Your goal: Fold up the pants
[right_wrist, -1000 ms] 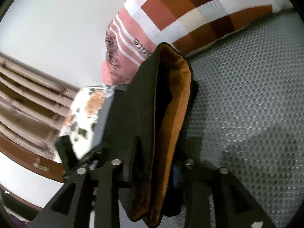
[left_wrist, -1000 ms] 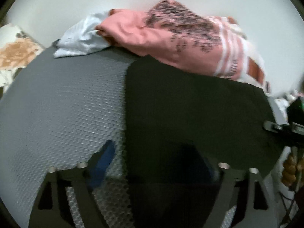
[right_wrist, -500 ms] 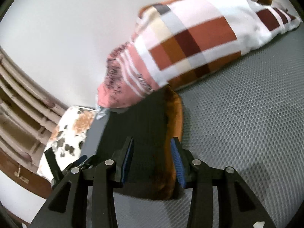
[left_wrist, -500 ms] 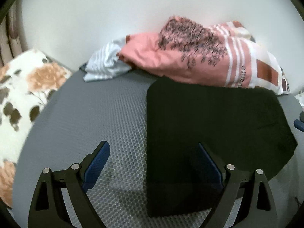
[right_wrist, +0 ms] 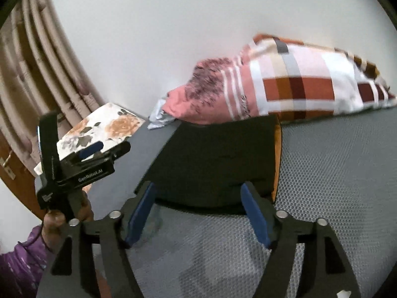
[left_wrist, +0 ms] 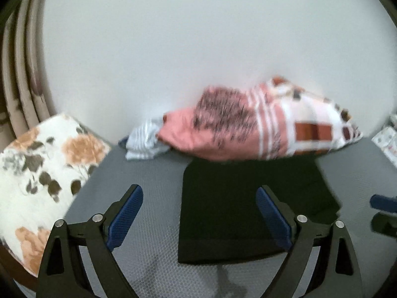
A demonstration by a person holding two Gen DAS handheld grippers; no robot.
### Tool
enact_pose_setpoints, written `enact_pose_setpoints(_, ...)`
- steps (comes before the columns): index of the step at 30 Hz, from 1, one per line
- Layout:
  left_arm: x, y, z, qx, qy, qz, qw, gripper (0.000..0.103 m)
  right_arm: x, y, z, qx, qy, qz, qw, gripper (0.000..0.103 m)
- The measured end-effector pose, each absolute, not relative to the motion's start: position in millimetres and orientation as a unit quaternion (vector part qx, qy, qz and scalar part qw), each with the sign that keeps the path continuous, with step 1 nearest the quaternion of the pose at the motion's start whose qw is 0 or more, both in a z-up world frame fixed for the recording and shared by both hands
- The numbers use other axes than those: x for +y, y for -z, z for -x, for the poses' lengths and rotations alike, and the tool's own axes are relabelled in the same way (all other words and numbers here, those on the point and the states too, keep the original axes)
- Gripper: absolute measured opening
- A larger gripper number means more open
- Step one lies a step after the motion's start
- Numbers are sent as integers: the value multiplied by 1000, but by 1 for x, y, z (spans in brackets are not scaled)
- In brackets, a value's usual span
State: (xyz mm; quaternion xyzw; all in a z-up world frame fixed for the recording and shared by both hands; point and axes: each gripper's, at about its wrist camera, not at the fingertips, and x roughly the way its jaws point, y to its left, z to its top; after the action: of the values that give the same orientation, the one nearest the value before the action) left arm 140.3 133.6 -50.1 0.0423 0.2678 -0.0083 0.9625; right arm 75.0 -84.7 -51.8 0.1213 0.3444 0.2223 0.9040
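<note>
The black pants (left_wrist: 238, 206) lie folded into a flat rectangle on the grey mat (left_wrist: 139, 173). In the right wrist view the pants (right_wrist: 218, 161) show an orange lining along their right edge. My left gripper (left_wrist: 199, 198) is open and empty, held above and in front of the pants. My right gripper (right_wrist: 198, 198) is open and empty, just before the pants' near edge. The left gripper (right_wrist: 99, 149) also shows in the right wrist view, held in a hand at the left. The right gripper's tip (left_wrist: 382, 202) shows at the right edge of the left wrist view.
A pink and checked pillow (left_wrist: 248, 131) lies against the white wall behind the pants. A striped cloth (left_wrist: 144, 144) lies left of it. A floral cushion (left_wrist: 37, 173) sits at the mat's left edge. Curtains (right_wrist: 37, 62) hang at the far left.
Both grippers have let go of the pants, opened and pulled back and up. The pants now lie flat and folded on the mat.
</note>
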Motion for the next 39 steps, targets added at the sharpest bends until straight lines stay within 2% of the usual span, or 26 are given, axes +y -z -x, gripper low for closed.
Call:
enact_pose_setpoints(4, 126, 9, -99, 189, -6, -46, 981, 103, -86, 29, -57, 318, -225, -129, 912, 84)
enact_pose_setpoints(8, 117, -29, -62, 134, -51, -64, 988, 103, -91, 11, -41, 298, -230, -139, 916, 86)
enact_pose_setpoints(13, 110, -54, -28, 106, -70, -58, 990, 103, -93, -7, -23, 275, -236, -140, 921, 87)
enact_pose_setpoints(23, 98, -67, -7, 138, -17, -38, 990, 103, -92, -20, -1, 261, -233, -127, 928, 90)
enact_pose_setpoints(39, 101, -47, -20, 179, 2, -24, 984, 103, -95, -14, -5, 277, -216, -131, 927, 96)
